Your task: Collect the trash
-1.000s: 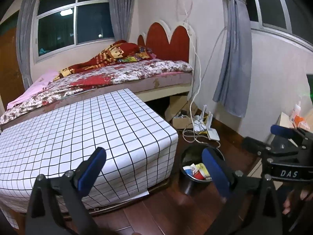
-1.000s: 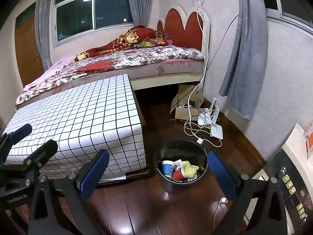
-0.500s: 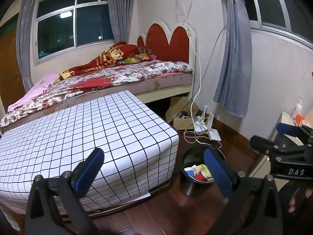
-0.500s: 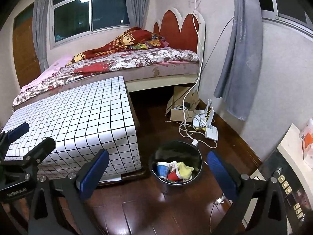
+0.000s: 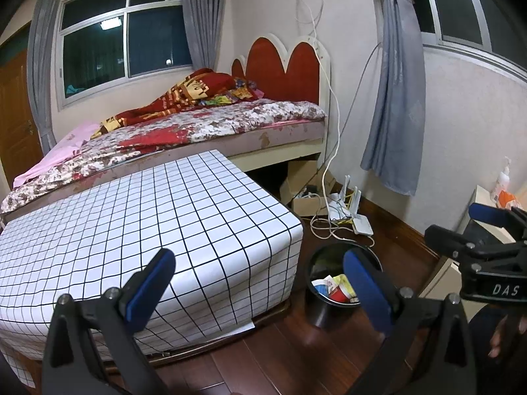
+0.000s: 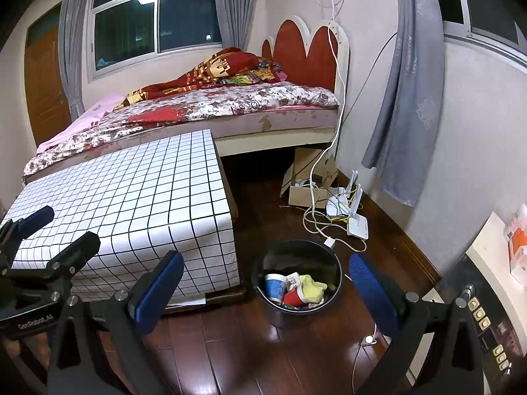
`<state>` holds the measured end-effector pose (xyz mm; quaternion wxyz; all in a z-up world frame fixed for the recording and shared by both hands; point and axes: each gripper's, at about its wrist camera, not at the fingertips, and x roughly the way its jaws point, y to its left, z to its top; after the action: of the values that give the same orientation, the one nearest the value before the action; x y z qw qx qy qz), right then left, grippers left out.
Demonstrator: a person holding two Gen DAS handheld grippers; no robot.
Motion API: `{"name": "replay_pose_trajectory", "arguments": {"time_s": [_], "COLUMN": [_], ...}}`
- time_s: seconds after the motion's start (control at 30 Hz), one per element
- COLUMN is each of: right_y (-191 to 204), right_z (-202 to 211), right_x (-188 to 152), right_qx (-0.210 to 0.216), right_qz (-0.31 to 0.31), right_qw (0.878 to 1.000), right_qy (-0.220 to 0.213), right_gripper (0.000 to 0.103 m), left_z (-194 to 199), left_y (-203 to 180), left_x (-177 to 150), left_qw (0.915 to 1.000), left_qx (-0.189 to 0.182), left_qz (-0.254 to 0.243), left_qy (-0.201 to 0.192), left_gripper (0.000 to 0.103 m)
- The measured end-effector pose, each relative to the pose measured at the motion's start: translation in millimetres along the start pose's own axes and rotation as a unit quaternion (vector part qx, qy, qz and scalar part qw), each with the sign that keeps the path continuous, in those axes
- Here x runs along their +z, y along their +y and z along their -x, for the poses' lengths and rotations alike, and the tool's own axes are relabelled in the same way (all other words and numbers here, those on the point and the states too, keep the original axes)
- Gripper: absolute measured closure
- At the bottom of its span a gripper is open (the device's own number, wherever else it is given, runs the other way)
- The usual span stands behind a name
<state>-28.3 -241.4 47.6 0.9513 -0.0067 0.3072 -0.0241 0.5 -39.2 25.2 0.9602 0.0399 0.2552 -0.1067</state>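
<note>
Right wrist: cups (image 6: 286, 291) inside black bin (image 6: 263, 265)

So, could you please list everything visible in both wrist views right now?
trash bin: one, black, on floor beside checked table
trash: blue cup, red cup, yellow wad, inside bin
checked table: one, white with black grid, before bed
bed: one, floral sheet, red headboard
blanket: one, red-yellow, on bed
cardboard box: one, brown, under bed end
routers: two, white, on floor among cables
curtains: grey, at both windows
door: one, brown, far left
left gripper: open, blue pads
right gripper: open, blue pads
</note>
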Motion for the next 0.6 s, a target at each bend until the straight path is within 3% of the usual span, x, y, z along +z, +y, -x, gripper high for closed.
{"name": "replay_pose_trajectory", "arguments": {"time_s": [0.6], "right_y": [-2.9], "right_z": [1.1], "right_x": [-1.9], "right_qx": [-0.003], "right_qz": [-0.001], "right_qw": [1.0], "right_qy": [0.0], "right_gripper": [0.001], "left_z": [0.1], "left_y": [-2.5], "left_x": [1.2], "left_qw": [1.0], "left_qx": [-0.003], "left_qz": [-0.001], "left_qy": [-0.002], "left_gripper": [0.001]}}
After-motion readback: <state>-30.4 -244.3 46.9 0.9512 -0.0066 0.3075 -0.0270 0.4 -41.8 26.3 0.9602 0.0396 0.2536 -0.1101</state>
